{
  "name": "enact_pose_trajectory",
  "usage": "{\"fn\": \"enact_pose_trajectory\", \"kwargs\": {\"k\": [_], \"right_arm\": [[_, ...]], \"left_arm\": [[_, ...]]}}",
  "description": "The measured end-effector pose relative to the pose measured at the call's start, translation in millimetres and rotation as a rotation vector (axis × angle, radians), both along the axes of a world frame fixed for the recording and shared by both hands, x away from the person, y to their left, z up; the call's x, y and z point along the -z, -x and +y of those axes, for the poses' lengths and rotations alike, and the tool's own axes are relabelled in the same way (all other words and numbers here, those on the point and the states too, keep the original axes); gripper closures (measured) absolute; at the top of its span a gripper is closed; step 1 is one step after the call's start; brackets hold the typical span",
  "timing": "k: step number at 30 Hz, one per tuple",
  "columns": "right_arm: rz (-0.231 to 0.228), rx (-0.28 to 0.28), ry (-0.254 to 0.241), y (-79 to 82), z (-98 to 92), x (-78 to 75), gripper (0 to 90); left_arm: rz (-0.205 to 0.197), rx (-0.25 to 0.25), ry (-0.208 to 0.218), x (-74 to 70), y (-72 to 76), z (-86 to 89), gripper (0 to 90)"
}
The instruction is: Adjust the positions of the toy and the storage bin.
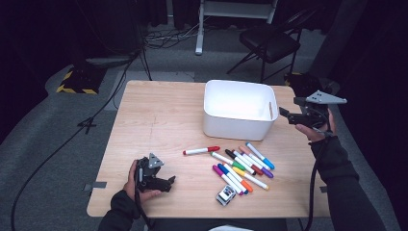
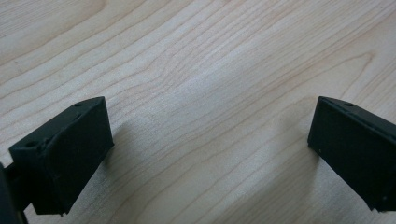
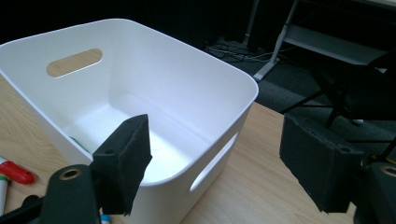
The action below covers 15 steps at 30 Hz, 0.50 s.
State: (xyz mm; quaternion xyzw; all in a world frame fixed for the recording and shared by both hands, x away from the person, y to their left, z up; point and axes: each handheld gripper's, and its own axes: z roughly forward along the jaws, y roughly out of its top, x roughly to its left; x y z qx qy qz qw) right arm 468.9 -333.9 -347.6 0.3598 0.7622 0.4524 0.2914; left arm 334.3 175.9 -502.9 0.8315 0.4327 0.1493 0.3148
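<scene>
Right hand-held gripper (image 1: 285,114) is up at the tabletop's (image 1: 159,115) right edge, jaws spread wide, gripping nothing. It hangs just beside the right wall of the white bin (image 1: 239,126), level with the rim and clear of it. In the right gripper view the right hand-held gripper (image 3: 215,158) looks straight across the bin (image 3: 154,88); a sliver of something green lies on the bin floor by the near wall, too small to identify.

Left hand-held gripper (image 1: 169,183) sits low near the front-left corner of the tabletop, jaws also wide apart and empty. In the left gripper view the left hand-held gripper (image 2: 210,149) has bare wood between the jaws.

Markers (image 1: 243,166) lie loose in a row at the front centre of the tabletop, in front of the bin, between the two grippers. The red marker (image 1: 200,150) lies apart at the row's left end, nearest the left gripper but well short of it. A small white toy car (image 1: 225,195) sits near the front edge, just in front of the markers.
</scene>
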Motion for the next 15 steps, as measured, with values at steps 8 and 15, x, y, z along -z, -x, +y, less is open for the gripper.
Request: {"fn": "enact_pose_trajectory", "kwargs": {"k": [8,15], "right_arm": [[0.073,0.025,0.035,-25.8,17.3,14.8,25.3],[0.146,0.047,0.049,-40.7,26.1,26.7,26.1]], "left_arm": [[0.001,0.0,0.001,0.0,0.0,0.0,0.2],[0.001,0.001,0.0,0.0,0.0,0.0,0.2]]}}
